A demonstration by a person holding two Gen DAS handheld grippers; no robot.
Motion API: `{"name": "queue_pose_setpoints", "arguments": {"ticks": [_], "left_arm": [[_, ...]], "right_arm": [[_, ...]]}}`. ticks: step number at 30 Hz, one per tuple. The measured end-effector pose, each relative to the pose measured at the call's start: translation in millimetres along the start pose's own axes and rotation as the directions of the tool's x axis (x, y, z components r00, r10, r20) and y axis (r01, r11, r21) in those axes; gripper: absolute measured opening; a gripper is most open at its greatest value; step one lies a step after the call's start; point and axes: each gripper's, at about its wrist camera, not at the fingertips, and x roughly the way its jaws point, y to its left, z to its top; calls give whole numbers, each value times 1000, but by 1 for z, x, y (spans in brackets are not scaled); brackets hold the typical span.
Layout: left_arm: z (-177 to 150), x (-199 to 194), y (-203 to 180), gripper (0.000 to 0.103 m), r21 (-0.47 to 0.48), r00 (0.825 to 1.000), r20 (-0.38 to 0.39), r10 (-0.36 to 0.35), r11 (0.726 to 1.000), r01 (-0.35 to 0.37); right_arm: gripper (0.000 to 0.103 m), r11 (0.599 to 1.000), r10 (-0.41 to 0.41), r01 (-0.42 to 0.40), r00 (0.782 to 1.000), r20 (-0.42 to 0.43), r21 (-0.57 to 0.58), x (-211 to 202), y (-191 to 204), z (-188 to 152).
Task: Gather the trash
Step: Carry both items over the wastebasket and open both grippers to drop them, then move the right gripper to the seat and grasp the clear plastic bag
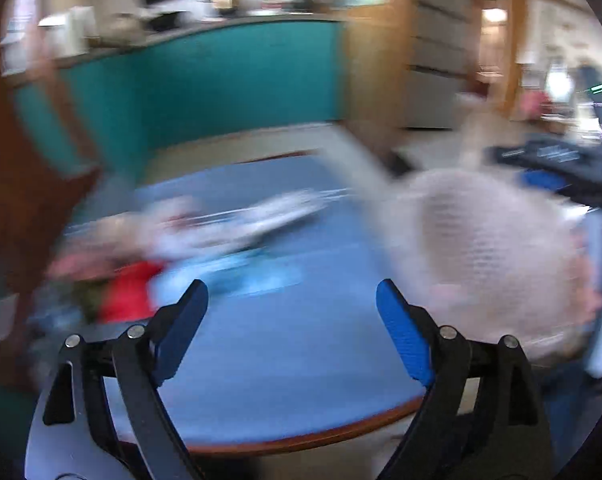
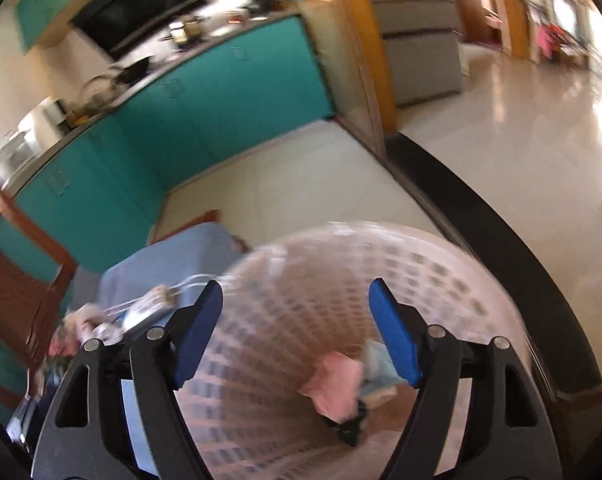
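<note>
Our left claw point(image 1: 289, 332) hangs apart over the blue counter point(image 1: 285, 380); our right claw point(image 2: 295, 332) gapes empty above the basket point(image 2: 301, 280) holding pink scrap point(image 2: 335, 380).

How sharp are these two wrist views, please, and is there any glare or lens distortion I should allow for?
Left wrist view: heavy motion blur smears the trash pile and the mesh basket; only the left tongs are crisp. Right wrist view: milder blur, teal cabinets readable, basket wall streaked, strong glare on the floor. Both views: fisheye bending and dark corners.
</note>
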Motion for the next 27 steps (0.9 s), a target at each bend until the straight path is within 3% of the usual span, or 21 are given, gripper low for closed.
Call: {"name": "queue_pose_setpoints", "arguments": {"ticks": [2,4,6,8,11,13,15,19,23,24,25,27], "left_arm": [[-19,-8,43,81,-66,997,-32,66,995,-68],[-37,-15,75,76,-119,991,-73,110,986,-118],[-56,-22,101,71,-145,981,-116,159,974,-175],[-69,-32,119,71,-162,972,-135,191,964,-212],[-81,-44,138,71,-183,968,-143,206,956,-230],[-79,-49,147,71,-189,968,-141,208,954,-233],[-79,-56,150,71,-193,969,-131,208,954,-231],[-83,-61,155,71,-197,971,-126,203,954,-225],[-85,-69,161,71,-208,973,-118,197,953,-218],[-85,-70,161,71,-208,974,-115,195,954,-216],[-85,-69,161,71,-207,974,-114,195,955,-215],[-85,-68,159,71,-208,975,-113,191,955,-212]], "right_arm": [[74,996,41,-41,999,9,-84,2,30,-4],[74,977,132,-133,991,-12,-167,4,67,-12],[72,935,252,-265,964,-83,-238,13,112,-25],[62,862,363,-410,910,-202,-299,30,174,-45],[53,779,432,-536,835,-341,-327,53,247,-72],[50,743,438,-575,805,-400,-342,68,290,-90],[50,726,427,-585,795,-430,-362,81,321,-103],[50,734,439,-622,742,-507,-274,118,365,-123],[50,752,395,-604,734,-553,-264,142,389,-141],[43,747,384,-603,734,-560,-279,143,393,-145],[25,740,374,-606,732,-569,-293,144,394,-149],[7,733,365,-616,713,-598,-288,147,394,-156]]}}
